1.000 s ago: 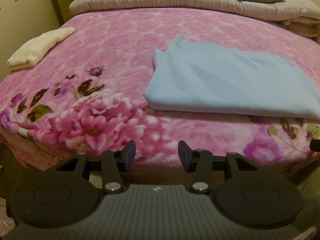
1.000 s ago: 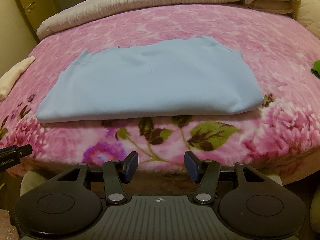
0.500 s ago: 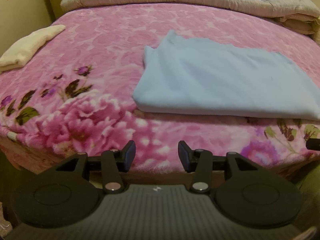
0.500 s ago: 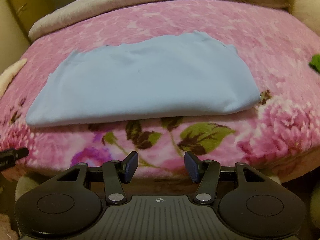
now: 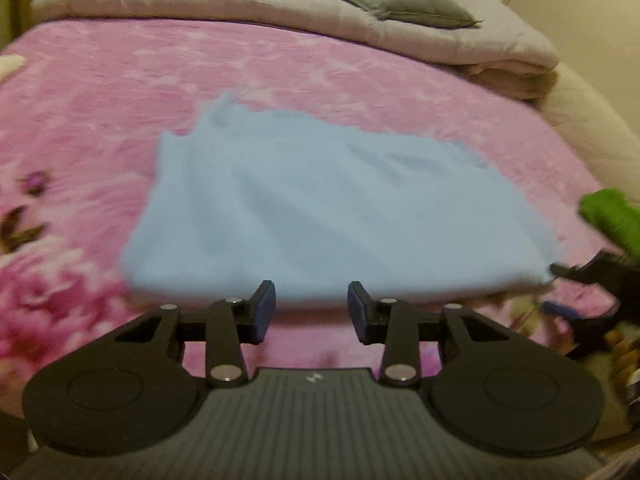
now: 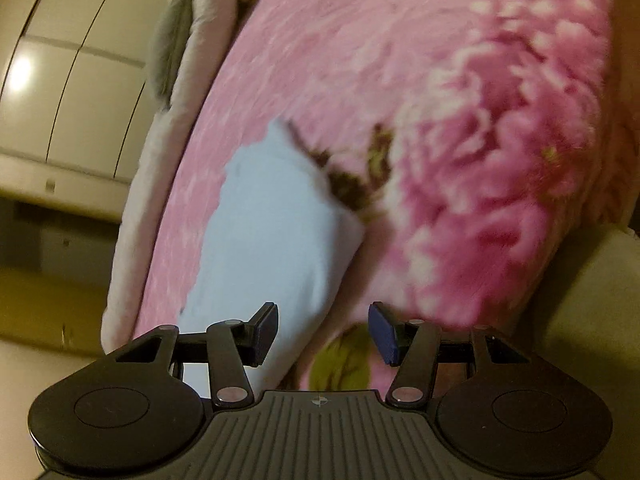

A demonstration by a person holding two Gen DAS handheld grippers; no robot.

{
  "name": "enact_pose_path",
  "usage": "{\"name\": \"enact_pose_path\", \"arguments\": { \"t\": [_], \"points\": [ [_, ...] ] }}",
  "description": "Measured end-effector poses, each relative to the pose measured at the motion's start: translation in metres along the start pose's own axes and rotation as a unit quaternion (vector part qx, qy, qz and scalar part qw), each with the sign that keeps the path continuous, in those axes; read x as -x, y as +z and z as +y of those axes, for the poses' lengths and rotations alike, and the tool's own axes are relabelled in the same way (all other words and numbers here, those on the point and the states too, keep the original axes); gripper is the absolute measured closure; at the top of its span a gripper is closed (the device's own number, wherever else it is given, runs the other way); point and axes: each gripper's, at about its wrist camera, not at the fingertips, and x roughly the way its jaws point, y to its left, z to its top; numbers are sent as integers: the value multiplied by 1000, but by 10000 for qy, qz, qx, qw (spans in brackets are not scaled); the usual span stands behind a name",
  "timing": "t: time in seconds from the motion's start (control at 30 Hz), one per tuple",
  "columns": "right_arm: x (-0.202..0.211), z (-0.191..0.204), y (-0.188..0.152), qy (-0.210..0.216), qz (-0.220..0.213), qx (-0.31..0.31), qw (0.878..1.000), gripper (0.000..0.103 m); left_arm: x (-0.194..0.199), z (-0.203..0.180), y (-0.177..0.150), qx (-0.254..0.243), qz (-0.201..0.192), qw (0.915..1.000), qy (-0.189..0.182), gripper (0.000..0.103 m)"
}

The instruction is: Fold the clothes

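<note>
Left wrist view is showing the light blue garment [image 5: 320,216] lying folded flat on the pink floral blanket [image 5: 100,120], just ahead of the left gripper [image 5: 311,312]. Its near folded edge is running across the frame right beyond the fingertips, and its far edge is looking ragged and uneven. Soft creases are crossing its surface; the picture is blurring, so finer detail is not showing.

Around it, a folded grey quilt [image 5: 240,4] is lying along the far side of the bed with a grey pillow [image 5: 408,4] resting on top. A green item [image 5: 612,220] is sitting to the right of the garment's corner, and a cream cloth [image 5: 10,66] is peeking in at the far left edge. Nothing is lying on top of the garment.

The left gripper's jaws are closing with nothing between them, only blanket and the garment's edge showing beyond the gap. The right gripper [image 5: 560,280] is appearing at the garment's right near corner; whether it is touching the cloth cannot be told.

In the right wrist view, strongly tilted, the right gripper [image 6: 323,328] is standing open and empty, with the garment's corner [image 6: 272,240] just ahead of its left finger and a large pink bloom of the blanket [image 6: 500,180] ahead of its right finger.
</note>
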Motion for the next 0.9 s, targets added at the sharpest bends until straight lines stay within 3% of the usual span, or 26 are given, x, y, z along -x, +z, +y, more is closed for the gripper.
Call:
{"name": "enact_pose_path", "arguments": {
  "t": [0.2, 0.3, 0.37, 0.43, 0.47, 0.57, 0.63, 0.67, 0.73, 0.77, 0.83, 0.9],
  "points": [
    [-9, -5, 11, 187, -265, -189, 9993, 48, -45, -24, 12, -183, 191, 9995, -164, 79],
    [-12, -3, 14, 215, -356, -206, 9989, 50, -64, -30, 9, -408, 408, 9983, 53, 78],
    [-15, -1, 14, 156, -371, -157, 9991, 58, -70, -33, 8, -556, 421, 9975, 148, 76],
    [-19, 3, 14, -18, -322, 52, 9995, 78, -71, -36, 9, -649, 444, 9967, 208, 76],
    [-20, 4, 14, -112, -314, 140, 9993, 82, -71, -37, 10, -675, 449, 9965, 220, 76],
    [-22, 12, 12, -266, -283, 417, 9984, 90, -61, -19, 15, -165, 347, 9993, 27, 79],
    [-20, 30, 9, -477, -364, 990, 9933, 92, -49, 4, 17, 352, 212, 9991, -102, 80],
    [-21, 46, 3, -646, -472, 1515, 9852, 93, -43, 15, 17, 585, 158, 9980, -161, 82],
    [-19, 86, -25, -966, -842, 2992, 9456, 93, -31, 39, 18, 1034, 57, 9942, -273, 82],
    [-18, 106, -40, -1102, -1017, 3707, 9166, 93, -25, 51, 18, 1258, 7, 9915, -328, 83],
    [-21, 142, -85, -1085, -1279, 5103, 8435, 93, -13, 76, 15, 1773, -56, 9828, -508, 83],
    [-26, 162, -123, -785, -1207, 5946, 7910, 93, -7, 96, 10, 2210, -107, 9726, -715, 83]
  ]
}}
